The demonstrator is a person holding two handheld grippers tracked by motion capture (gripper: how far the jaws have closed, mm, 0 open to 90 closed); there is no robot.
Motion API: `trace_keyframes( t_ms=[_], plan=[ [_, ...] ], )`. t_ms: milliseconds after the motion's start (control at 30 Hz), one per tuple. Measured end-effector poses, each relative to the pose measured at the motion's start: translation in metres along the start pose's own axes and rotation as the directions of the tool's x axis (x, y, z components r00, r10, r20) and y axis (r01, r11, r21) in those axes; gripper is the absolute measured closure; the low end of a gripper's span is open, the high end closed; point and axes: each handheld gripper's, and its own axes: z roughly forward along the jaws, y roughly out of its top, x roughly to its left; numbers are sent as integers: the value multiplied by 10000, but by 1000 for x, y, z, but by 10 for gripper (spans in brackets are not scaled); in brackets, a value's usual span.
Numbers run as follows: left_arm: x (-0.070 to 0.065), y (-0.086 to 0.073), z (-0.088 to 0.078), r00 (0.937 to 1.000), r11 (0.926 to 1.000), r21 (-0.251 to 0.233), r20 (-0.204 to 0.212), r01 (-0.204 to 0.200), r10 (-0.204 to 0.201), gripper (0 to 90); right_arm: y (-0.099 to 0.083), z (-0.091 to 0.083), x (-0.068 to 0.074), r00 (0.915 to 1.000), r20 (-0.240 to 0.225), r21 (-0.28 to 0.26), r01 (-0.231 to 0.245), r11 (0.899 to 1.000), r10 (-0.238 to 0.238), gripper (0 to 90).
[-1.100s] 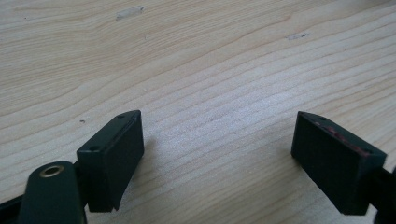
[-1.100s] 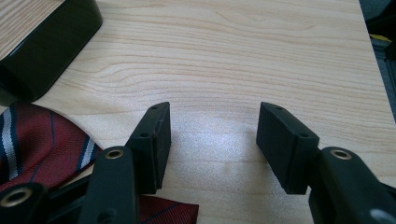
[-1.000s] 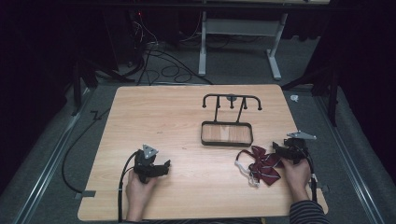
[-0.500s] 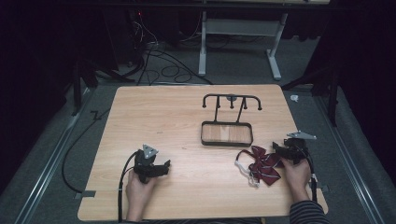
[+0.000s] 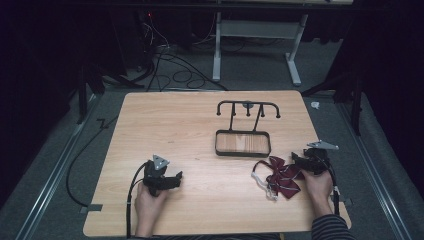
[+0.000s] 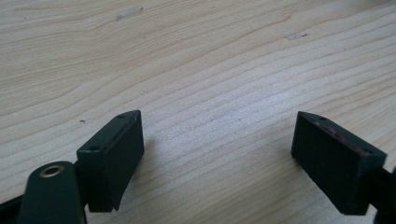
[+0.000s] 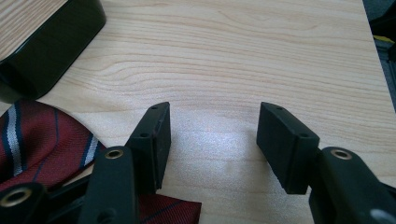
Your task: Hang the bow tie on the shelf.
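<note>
1. Table [image 5: 190, 125] first: a pale wooden top, wood grain running across it, with both of the person's hands coming in over the near edge.
2. Next in size, the rack [image 5: 243, 131]: a black wire stand with a wood-floored tray at its foot and a row of knobbed pegs along its top bar, standing right of the table's centre. Its dark rounded corner [image 7: 46, 42] shows at the upper left of the right gripper view.
3. Now the bow tie [image 5: 281, 176]: dark red with pale stripes, lying flat on the table near the right front, its white strap looped out to the left. It sits just in front of the rack's tray, apart from it. In the right gripper view the striped cloth [image 7: 42, 144] lies at the lower left, running under the gripper's body.
4. Right gripper [image 7: 212, 140]: jaws apart, nothing between them but bare wood. From above, this gripper [image 5: 300, 161] sits just beside the bow tie's right wing; I cannot tell whether it touches the cloth.
5. Left gripper [image 6: 219, 154]: jaws spread wide over bare table, holding nothing. In the high view it [image 5: 176, 177] rests near the left front, well apart from the bow tie and the rack.
</note>
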Motion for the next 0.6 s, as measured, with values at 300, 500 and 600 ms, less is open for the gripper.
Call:
trace_keyframes(
  t_ms=[300,500,600],
  plan=[
    [0,0,0,10000,10000,-3,1,2,-2,174,0,-2,0,9999,-155,-28,-66,10000,66,519],
    [0,0,0,10000,10000,0,1,0,0,174,2,-9,0,9986,-512,-290,-108,9995,93,560],
    [0,0,0,10000,10000,1,1,-1,1,174,2,-13,1,9976,-685,-392,-134,9991,107,577]
  ],
)
